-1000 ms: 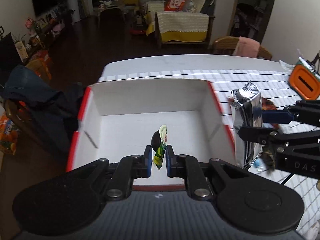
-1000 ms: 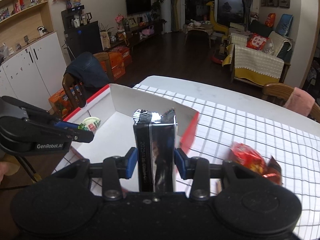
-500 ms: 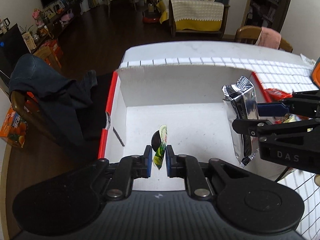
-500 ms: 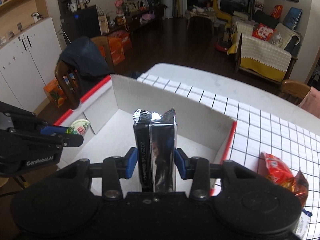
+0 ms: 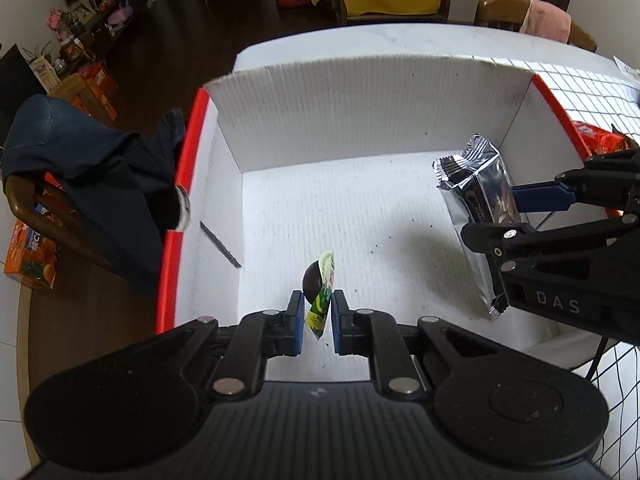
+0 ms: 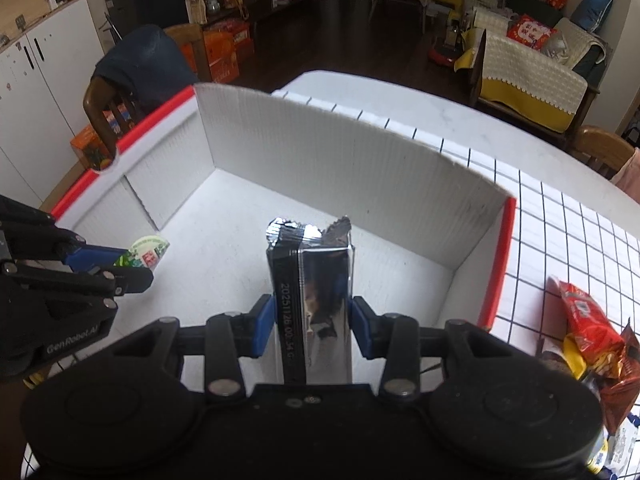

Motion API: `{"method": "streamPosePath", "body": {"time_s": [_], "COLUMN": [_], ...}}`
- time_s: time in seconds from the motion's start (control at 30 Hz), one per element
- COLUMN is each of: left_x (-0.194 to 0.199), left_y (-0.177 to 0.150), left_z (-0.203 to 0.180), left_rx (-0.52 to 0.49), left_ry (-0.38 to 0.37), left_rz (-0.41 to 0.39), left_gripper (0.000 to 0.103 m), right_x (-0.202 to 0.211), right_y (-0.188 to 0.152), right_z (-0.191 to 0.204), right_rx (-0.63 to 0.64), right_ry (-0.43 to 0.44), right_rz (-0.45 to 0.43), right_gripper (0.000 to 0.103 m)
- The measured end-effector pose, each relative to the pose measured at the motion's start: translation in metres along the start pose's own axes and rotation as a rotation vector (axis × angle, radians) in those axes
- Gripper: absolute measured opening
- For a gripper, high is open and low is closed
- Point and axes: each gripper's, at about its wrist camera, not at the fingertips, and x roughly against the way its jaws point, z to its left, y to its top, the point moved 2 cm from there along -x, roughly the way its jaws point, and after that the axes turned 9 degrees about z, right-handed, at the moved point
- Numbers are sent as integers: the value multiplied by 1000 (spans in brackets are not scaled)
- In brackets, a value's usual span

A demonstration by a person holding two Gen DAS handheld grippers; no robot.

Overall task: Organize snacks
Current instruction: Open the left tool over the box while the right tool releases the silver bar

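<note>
A white cardboard box with red edges point(image 5: 360, 120) point(image 6: 320, 148) stands open on the table. My left gripper point(image 5: 317, 320) is shut on a small green jelly cup point(image 5: 322, 292) and holds it above the box floor near the front; the cup also shows in the right wrist view point(image 6: 146, 254). My right gripper point(image 6: 312, 326) is shut on a silver foil snack pack point(image 6: 316, 300), held upright over the right side of the box; the pack shows in the left wrist view point(image 5: 478, 208).
Red and orange snack bags point(image 6: 592, 336) lie on the grid tablecloth point(image 6: 560, 232) to the right of the box. A chair draped with a dark jacket point(image 5: 92, 176) stands by the box's left side.
Both grippers have moved forward and down over the box, each still holding its snack. The silver pack now hangs inside the box's right side.
</note>
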Motion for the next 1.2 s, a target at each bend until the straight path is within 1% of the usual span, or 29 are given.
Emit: {"method": "streamPosePath", "body": {"time_s": [0.27,0.43,0.47,0.53,0.6,0.67,0.7,0.73,0.8,0.83,0.9,1.0,1.13,1.2], "left_x": [-8,-4,-2,2,6,13,16,19,28,33,42,55,71,79], "left_y": [-4,-5,-5,-5,-7,-8,-9,-10,-11,-12,-13,-15,-19,-20], "left_z": [-2,-1,0,1,2,3,3,3,2,2,0,-5,-13,-18], "left_rx": [7,24,29,35,39,50,56,64,76,81,87,93,94,98], "left_ry": [-24,-43,-50,-57,-63,-73,-78,-81,-86,-88,-91,-91,-86,-91], "left_rz": [15,-6,-11,-26,-46,-65,-74,-84,-115,-132,-153,-181,-220,-238], "left_gripper": [13,14,15,19,29,34,39,42,57,59,62,66,67,70], "right_x": [-5,-1,1,6,14,21,25,29,36,40,48,61,79,89], "right_y": [-3,-5,-5,-6,-8,-8,-9,-10,-12,-13,-16,-22,-29,-34], "right_z": [-1,-2,-3,-4,-6,-8,-9,-10,-13,-14,-16,-18,-23,-27], "right_rx": [0,-11,-15,-23,-29,-36,-39,-42,-53,-57,-65,-63,-71,-76], "right_ry": [5,3,9,21,27,34,38,41,47,53,60,71,79,85], "right_rz": [21,12,9,-3,-21,-40,-49,-59,-77,-86,-102,-128,-162,-180], "right_gripper": [40,44,46,50,57,61,63,64,68,69,74,78,83,86]}}
